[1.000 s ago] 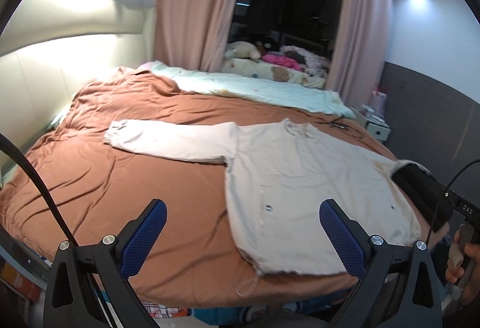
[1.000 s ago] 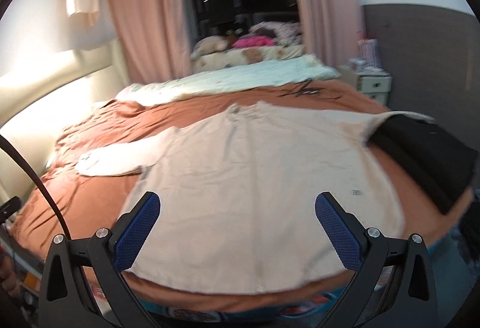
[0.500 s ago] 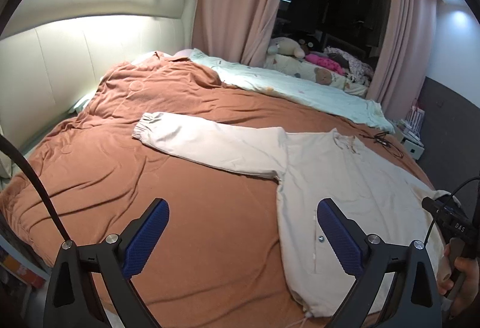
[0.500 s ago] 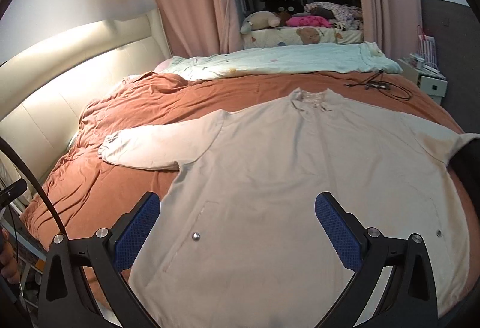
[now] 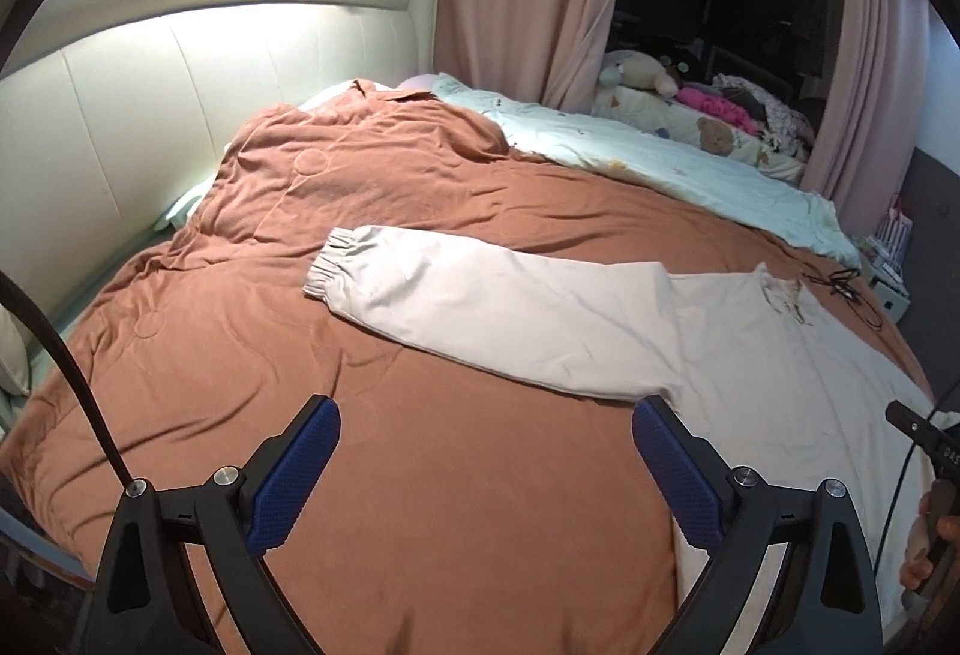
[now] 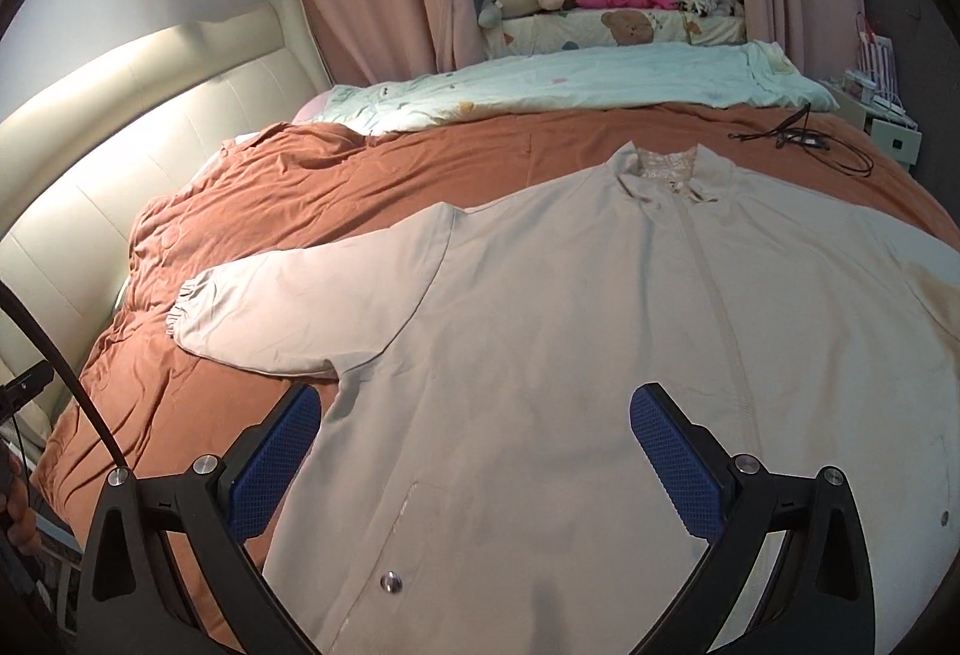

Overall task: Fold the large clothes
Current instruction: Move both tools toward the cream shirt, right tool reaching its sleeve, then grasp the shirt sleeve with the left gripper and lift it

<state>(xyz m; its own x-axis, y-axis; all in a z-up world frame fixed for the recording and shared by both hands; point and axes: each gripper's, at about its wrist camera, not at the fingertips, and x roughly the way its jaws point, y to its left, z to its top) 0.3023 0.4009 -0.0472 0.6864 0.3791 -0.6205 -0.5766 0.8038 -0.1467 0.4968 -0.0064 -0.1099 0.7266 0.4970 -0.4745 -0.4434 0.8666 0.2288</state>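
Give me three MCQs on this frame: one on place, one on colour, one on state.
1. Where does the beige long-sleeved jacket lie?
A. on the rust-brown bedspread
B. on the floor
C. on a chair

2. What colour are the pads of the left hand-held gripper?
A. red
B. blue
C. white

3. How does the jacket's elastic-cuffed sleeve lie?
A. folded across the chest
B. rolled up
C. stretched out flat to the side

Answers: 1 A, the jacket is spread on the bedspread; 2 B, both pads show textured blue; 3 C, the sleeve extends away from the body, unfolded.
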